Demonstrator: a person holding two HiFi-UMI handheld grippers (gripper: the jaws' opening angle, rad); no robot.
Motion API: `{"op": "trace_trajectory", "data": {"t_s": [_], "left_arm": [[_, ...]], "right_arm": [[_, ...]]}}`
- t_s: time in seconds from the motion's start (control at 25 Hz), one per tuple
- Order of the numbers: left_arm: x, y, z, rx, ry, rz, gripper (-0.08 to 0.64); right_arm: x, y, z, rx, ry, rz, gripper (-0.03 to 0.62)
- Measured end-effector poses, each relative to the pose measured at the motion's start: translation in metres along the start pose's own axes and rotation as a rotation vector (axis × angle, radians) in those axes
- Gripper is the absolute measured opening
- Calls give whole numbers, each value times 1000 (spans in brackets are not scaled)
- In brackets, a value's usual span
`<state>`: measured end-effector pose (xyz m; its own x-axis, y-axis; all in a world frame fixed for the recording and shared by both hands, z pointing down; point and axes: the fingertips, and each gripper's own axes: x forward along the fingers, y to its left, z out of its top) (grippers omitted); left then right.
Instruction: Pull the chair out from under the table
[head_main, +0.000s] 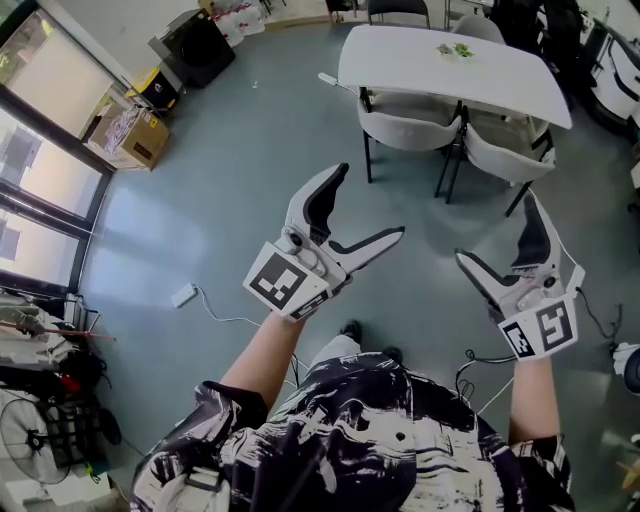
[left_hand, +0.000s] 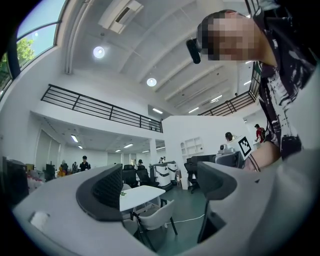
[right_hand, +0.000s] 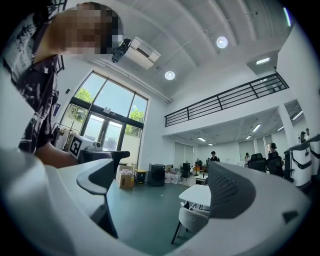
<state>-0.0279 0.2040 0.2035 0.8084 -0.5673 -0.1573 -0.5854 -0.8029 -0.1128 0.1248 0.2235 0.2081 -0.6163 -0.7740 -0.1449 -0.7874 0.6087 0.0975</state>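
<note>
A white table (head_main: 450, 60) stands a few steps ahead on the grey-green floor. Two light grey chairs are tucked under its near side, one on the left (head_main: 405, 125) and one on the right (head_main: 505, 150). My left gripper (head_main: 370, 200) is held up in front of me, open and empty, well short of the chairs. My right gripper (head_main: 495, 228) is also open and empty, nearer the right chair but apart from it. The left gripper view shows the table (left_hand: 142, 195) and a chair (left_hand: 157, 216) far off between the jaws. The right gripper view shows the table (right_hand: 202, 194) and a chair (right_hand: 192, 218).
A cardboard box (head_main: 135, 135) and a black appliance (head_main: 195, 45) stand by the windows at the left. A white power strip (head_main: 185, 295) with its cable lies on the floor near my left side. Small green items (head_main: 455, 48) lie on the tabletop. Cables run at the lower right.
</note>
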Motion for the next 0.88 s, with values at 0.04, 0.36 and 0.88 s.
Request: {"op": "trace_trajectory", "data": {"t_s": [0.04, 0.36, 0.88], "left_arm": [[1, 4, -2, -1, 6, 4, 445], [19, 61, -24, -9, 9, -7, 445], [77, 210, -51, -35, -33, -117, 445]], "right_arm": [[4, -2, -1, 3, 0, 5, 537], [65, -20, -22, 2, 3, 14, 536], [219, -68, -51, -18, 45, -39, 535]]}}
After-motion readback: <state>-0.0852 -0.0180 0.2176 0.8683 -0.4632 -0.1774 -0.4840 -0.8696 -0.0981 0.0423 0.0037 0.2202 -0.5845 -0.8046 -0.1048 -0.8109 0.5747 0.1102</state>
